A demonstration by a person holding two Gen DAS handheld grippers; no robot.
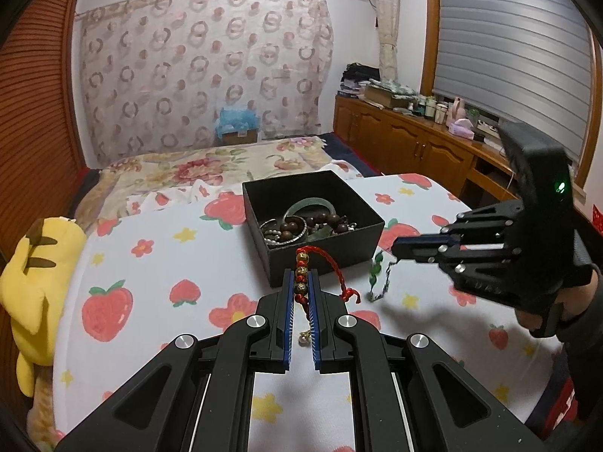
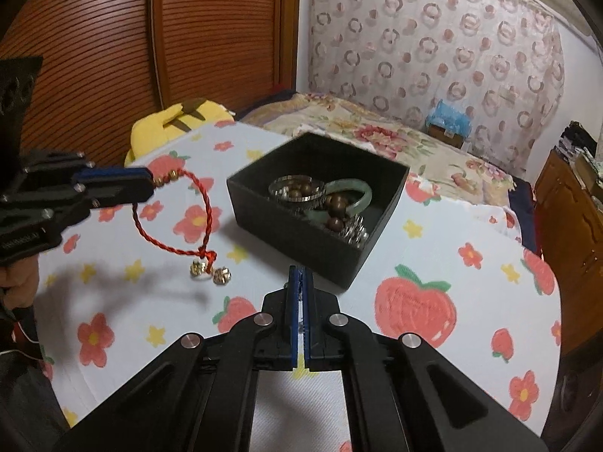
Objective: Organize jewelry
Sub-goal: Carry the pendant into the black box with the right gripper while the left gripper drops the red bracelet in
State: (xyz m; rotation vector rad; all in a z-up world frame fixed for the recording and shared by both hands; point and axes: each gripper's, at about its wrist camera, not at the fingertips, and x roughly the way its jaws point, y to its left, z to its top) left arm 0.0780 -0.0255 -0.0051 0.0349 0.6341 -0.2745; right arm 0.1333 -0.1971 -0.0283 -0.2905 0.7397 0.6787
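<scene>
Left gripper (image 1: 301, 282) clamping red bracelet (image 2: 171, 218), right gripper (image 2: 300, 282) pinching green chain (image 1: 377, 278), box (image 1: 320, 252) ahead.

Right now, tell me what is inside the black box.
The black box holds a green bangle, brown beads, a silver bangle and small silver pieces. Whatever lies beneath that pile is covered.

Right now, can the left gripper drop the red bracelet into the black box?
Probably yes. The left gripper holds the red bracelet just short of the black box, whose top is open, and nothing stands between them.
</scene>
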